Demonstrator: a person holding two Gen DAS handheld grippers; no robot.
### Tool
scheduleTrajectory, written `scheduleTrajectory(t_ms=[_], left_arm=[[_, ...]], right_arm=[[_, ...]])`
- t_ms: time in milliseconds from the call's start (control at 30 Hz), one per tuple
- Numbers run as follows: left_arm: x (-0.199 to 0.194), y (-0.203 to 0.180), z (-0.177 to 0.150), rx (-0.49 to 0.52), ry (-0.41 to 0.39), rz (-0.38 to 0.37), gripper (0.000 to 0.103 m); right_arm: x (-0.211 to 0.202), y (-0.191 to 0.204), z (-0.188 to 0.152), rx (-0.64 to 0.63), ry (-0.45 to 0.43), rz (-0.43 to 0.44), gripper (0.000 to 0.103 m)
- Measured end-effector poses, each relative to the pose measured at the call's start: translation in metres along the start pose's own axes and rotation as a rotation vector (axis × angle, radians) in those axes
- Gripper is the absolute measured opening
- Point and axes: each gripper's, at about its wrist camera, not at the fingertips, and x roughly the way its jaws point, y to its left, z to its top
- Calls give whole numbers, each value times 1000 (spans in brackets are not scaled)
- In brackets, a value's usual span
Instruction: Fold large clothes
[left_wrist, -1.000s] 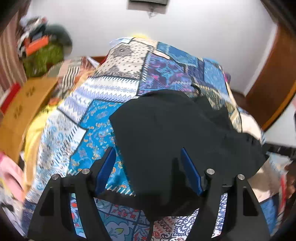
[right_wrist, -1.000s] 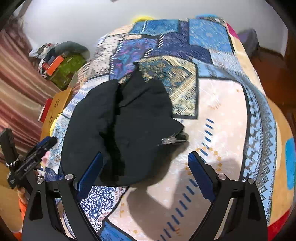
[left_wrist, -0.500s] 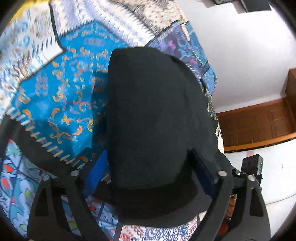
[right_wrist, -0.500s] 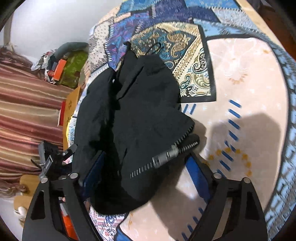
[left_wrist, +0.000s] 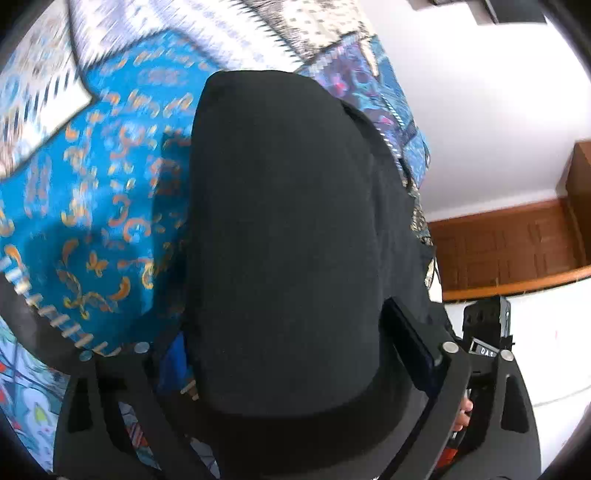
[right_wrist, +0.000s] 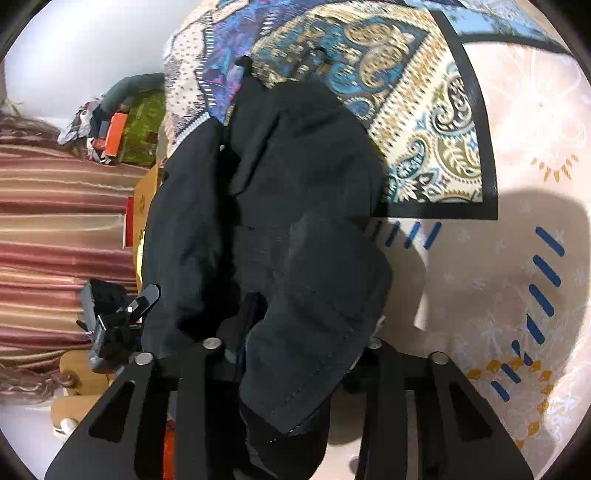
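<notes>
Black fabric, the jacket (right_wrist: 280, 229), lies bunched on the patchwork bedspread (right_wrist: 424, 122) just ahead of both claws, and I judge the fold barely started. My right claw (right_wrist: 295, 350) has just been closing, and its jaws now pinch the near hem. My left claw (left_wrist: 291, 354) has just been opening; its jaws stand spread with the cloth's near edge between them, no pad visibly pressing. Flattening and every fold are left.

Matt black woven cloth garment (left_wrist: 288, 229); printed cotton-like bedspread (right_wrist: 424, 122); matt black plastic fingers (left_wrist: 410, 339); glossy brown wood panelling (left_wrist: 509, 243).
</notes>
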Motion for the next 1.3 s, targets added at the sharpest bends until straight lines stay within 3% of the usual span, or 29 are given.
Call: scheduleTrajectory(t_ms=[267,533,700,833,933,1033,1100,1300], left_arm=[[-49,-53,26,205,-75,-6,75],[-99,-76,72,344,-225,-1,71],[-112,-46,117,308,-299,17,71],[-95,2,152,210,-304,136,71],[-71,49,169,132,-254,232,72],[-62,97,172,47,-234,174,73],[-68,96,167,81,-239,160,73],[-74,76,160,114,-244,285,76]], right_arm=[[0,33,8,-51,-43,-15,23],[27,100,44,-174,-122,-22,20],[63,130,82,-210,-160,-21,20],[110,148,112,-259,-162,-116,19],[149,151,126,-285,-120,-166,19],[179,146,127,-295,-79,-201,19],[189,139,126,-298,-72,-224,21],[171,140,121,-253,-25,-228,35]])
